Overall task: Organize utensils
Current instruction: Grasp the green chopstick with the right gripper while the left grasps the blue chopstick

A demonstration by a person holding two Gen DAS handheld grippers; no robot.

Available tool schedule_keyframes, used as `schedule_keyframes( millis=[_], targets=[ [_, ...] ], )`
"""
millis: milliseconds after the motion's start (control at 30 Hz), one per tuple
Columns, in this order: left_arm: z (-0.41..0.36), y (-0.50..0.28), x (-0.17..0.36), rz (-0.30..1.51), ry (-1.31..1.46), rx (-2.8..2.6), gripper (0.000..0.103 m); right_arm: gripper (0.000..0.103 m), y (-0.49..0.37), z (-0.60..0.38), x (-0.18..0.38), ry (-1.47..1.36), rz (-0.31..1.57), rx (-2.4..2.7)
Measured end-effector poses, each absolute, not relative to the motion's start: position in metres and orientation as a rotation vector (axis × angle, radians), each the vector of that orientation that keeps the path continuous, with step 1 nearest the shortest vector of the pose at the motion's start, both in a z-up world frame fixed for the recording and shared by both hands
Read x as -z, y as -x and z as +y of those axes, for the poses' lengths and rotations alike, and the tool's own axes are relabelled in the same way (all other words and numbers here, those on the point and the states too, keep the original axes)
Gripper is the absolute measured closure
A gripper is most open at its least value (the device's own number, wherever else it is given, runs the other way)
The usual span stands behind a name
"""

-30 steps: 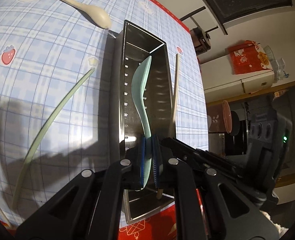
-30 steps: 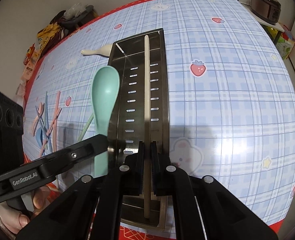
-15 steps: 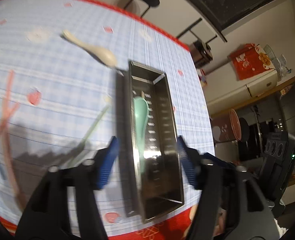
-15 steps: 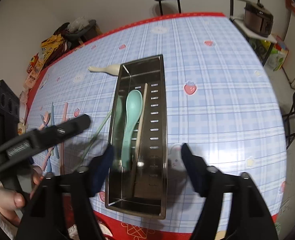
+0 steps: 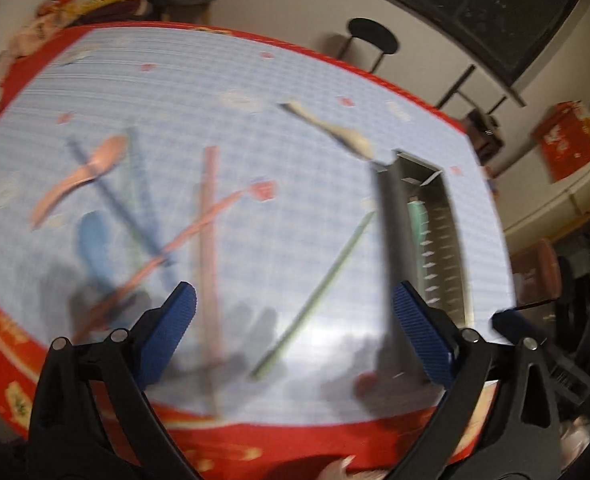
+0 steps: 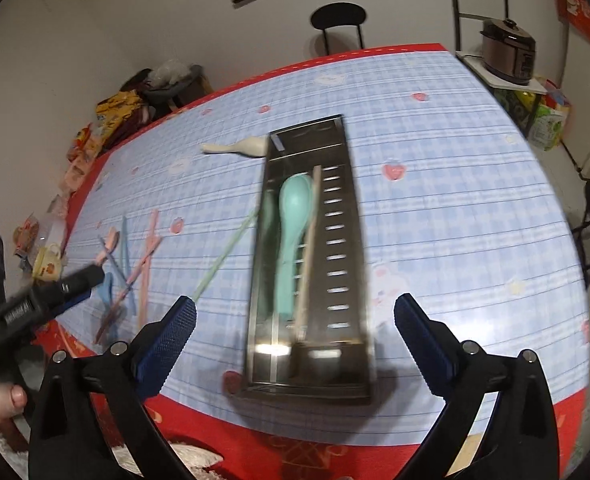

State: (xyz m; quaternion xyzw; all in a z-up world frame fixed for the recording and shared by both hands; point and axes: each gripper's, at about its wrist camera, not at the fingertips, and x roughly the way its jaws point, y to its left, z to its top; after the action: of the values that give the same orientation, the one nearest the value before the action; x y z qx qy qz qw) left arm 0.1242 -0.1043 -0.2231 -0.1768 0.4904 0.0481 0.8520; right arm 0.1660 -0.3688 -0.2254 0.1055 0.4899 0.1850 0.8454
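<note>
Blue-checked cloth covers the worktop [image 5: 295, 80], where the left wrist view shows the left claw [image 5: 295, 326] spread wide and empty above loose chopsticks [image 5: 207, 248], while the right wrist view shows the right claw [image 6: 295, 330] equally agape over the steel tray [image 6: 351, 240] holding the mint spoon [image 6: 293, 232].

A teal spoon [image 6: 293, 232] and beige chopstick [image 6: 309, 252] lie lengthwise inside the steel tray [image 6: 345, 240].

Checked tablecloth [image 6: 435, 200] — steel tray [image 6: 345, 240], cream spoon [image 6: 241, 147], scattered chopsticks [image 6: 149, 258].
</note>
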Motion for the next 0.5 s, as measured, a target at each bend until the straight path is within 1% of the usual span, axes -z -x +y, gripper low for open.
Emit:
schedule_keyframes(
  millis=[133, 267, 367, 500],
  targets=[
    [-0.080, -0.096, 0.234, 1.057, 0.308, -0.172, 0.006, 0.006, -0.163, -0.347, 0.223, -0.191, 1.011, -0.426],
    [-0.055, -0.082, 0.241, 1.104, 0.276, -0.197, 0.006, 0.006, -0.157, -0.334, 0.226, -0.247, 0.986, -0.411],
    [-0.031, -0.071, 0.234, 1.076, 0.249, -0.205, 0.006, 0.006, -0.159, -0.315, 0.230, -0.268, 1.025, -0.404],
    [-0.008, -0.064, 0.232, 1.084, 0.237, -0.201, 0.006, 0.006, -0.155, -0.285, 0.226, -0.249, 1.041, -0.443]
  ],
)
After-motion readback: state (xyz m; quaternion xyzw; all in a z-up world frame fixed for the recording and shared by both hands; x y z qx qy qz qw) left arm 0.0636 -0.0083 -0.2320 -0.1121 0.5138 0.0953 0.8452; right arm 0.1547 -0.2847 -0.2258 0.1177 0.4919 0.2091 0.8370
